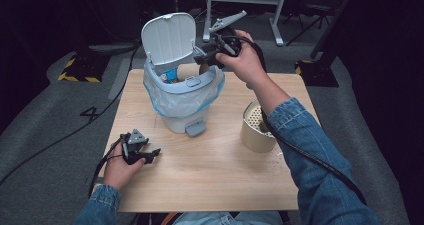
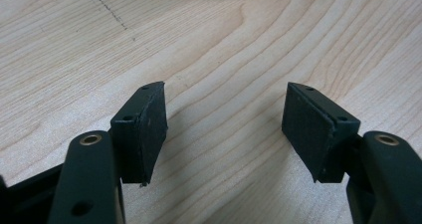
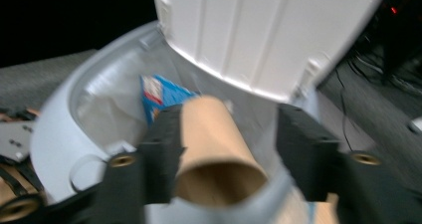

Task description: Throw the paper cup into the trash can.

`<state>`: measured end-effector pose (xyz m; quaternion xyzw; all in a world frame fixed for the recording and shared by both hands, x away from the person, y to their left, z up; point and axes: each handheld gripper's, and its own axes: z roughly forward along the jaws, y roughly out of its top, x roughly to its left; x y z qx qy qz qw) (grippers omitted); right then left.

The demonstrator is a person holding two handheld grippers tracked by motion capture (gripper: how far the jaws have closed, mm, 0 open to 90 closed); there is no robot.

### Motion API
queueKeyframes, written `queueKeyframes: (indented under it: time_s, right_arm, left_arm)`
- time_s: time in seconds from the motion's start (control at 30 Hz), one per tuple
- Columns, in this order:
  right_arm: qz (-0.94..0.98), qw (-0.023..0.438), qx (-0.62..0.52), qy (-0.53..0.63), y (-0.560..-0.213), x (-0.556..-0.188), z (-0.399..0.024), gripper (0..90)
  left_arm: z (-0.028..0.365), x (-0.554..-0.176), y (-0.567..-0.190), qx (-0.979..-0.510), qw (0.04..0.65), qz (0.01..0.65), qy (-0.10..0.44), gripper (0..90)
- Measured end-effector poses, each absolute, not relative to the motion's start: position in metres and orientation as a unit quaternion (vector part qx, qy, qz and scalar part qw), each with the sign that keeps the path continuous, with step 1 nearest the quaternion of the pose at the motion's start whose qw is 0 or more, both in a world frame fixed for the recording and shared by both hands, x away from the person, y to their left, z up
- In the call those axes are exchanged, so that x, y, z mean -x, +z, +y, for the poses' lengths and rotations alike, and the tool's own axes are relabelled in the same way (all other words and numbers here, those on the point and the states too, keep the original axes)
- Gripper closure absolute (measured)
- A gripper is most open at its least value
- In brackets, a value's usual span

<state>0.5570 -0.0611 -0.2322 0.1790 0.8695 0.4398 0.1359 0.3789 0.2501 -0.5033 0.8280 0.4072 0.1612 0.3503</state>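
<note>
Cardboard tube [image 3: 215, 149] between right gripper's [image 3: 228, 149] parted jaws (blurred), blue wrapper [image 3: 160, 97] in bin [image 3: 54, 144]

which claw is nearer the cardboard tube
Right. The right claw is around the cardboard tube over the bin; the left claw rests apart on the table.

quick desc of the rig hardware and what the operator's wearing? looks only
Each hand carries a black two-jaw tool: left tool, right tool. Each has a grey three-cornered plate on top and a black trailing cable. The jaws end in flat rectangular black pads with screw holes and brass-coloured pivots. Both sleeves are blue denim.
</note>
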Motion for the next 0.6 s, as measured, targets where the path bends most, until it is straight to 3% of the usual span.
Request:
queueKeyframes:
  time_s: [0.2, 0.43, 0.6]
  right_arm:
    - [0.885, 0.141, -0.179, 0.405, -0.242, -0.557, -0.062, 67.1]
    - [0.906, 0.140, -0.164, 0.364, -0.260, -0.554, -0.035, 62.1]
    - [0.892, 0.134, -0.176, 0.394, -0.249, -0.550, -0.044, 58.3]
  left_arm:
    - [0.250, -0.379, -0.503, -0.827, 0.352, 0.408, 0.162, 34.7]
    - [0.250, -0.380, -0.504, -0.825, 0.354, 0.411, 0.158, 34.6]
    - [0.250, -0.380, -0.503, -0.825, 0.355, 0.411, 0.156, 34.6]
